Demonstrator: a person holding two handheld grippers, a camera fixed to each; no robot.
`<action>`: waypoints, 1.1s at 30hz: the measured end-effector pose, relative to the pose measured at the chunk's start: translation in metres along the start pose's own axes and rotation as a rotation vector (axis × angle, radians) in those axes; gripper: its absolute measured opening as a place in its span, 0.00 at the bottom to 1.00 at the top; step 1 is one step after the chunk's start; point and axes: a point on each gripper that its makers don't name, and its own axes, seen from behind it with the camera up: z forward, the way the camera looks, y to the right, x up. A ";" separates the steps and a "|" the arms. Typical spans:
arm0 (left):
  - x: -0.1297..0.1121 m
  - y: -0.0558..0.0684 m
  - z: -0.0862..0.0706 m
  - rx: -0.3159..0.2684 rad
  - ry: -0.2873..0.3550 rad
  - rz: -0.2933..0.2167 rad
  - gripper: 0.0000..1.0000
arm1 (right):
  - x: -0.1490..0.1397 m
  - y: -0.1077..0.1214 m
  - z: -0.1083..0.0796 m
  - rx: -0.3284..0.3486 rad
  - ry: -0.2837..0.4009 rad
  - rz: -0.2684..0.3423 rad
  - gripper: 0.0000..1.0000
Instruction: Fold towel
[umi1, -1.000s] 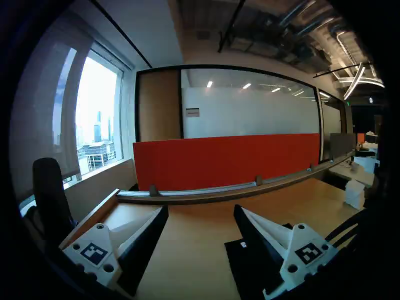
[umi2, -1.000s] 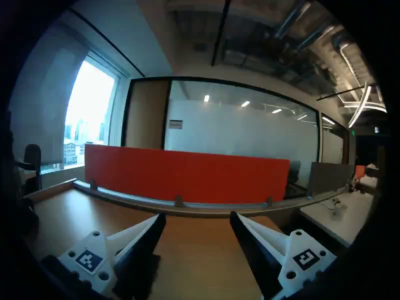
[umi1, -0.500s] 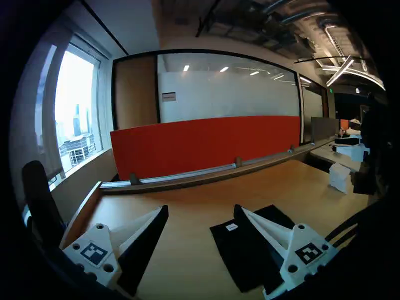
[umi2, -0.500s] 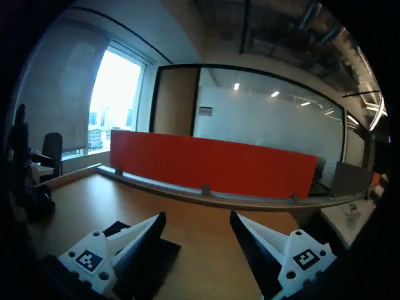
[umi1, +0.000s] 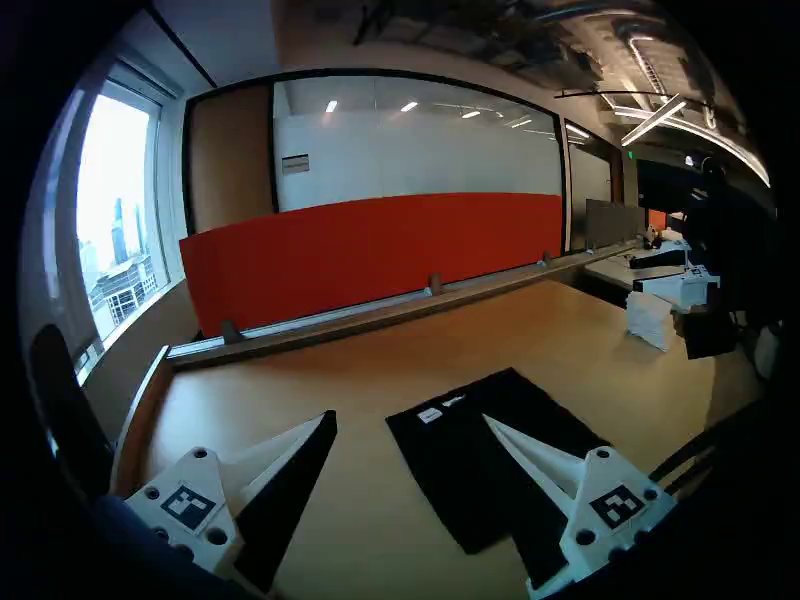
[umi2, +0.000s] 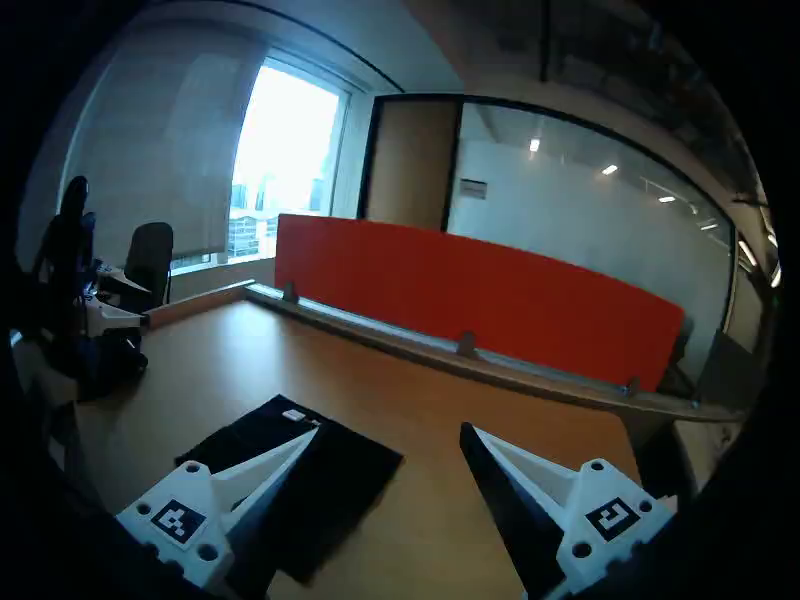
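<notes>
A black towel (umi1: 490, 450) lies flat on the wooden desk (umi1: 400, 360), with small white tags near its far edge. In the left gripper view it sits ahead and to the right, partly under the right finger. My left gripper (umi1: 405, 440) is open above the desk, nothing between its fingers. In the right gripper view the same towel (umi2: 330, 470) lies ahead and to the left, partly hidden by the left finger. My right gripper (umi2: 392, 440) is open too, and holds nothing. The other gripper (umi2: 85, 335) appears at the far left of the right gripper view, and the other gripper (umi1: 690, 300) at the far right of the left gripper view.
A red divider panel (umi1: 380, 250) runs along the desk's far edge (umi2: 470, 300). A window (umi2: 285, 170) and dark office chairs (umi2: 150, 265) stand at the left. A stack of white items (umi1: 650, 320) sits at the desk's right end.
Both cameras tilted down and moved back over the desk. The black towel has come far more into view in both views. Both grippers stayed open.
</notes>
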 end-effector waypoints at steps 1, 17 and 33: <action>-0.004 0.002 0.001 -0.007 -0.008 0.003 0.97 | -0.003 -0.002 0.001 0.007 -0.007 0.000 0.99; -0.088 0.036 0.017 -0.075 -0.151 0.025 0.97 | -0.070 -0.037 0.014 0.113 -0.125 -0.036 0.99; -0.155 0.067 0.039 -0.159 -0.264 0.033 0.97 | -0.154 -0.066 0.027 0.201 -0.257 -0.069 0.99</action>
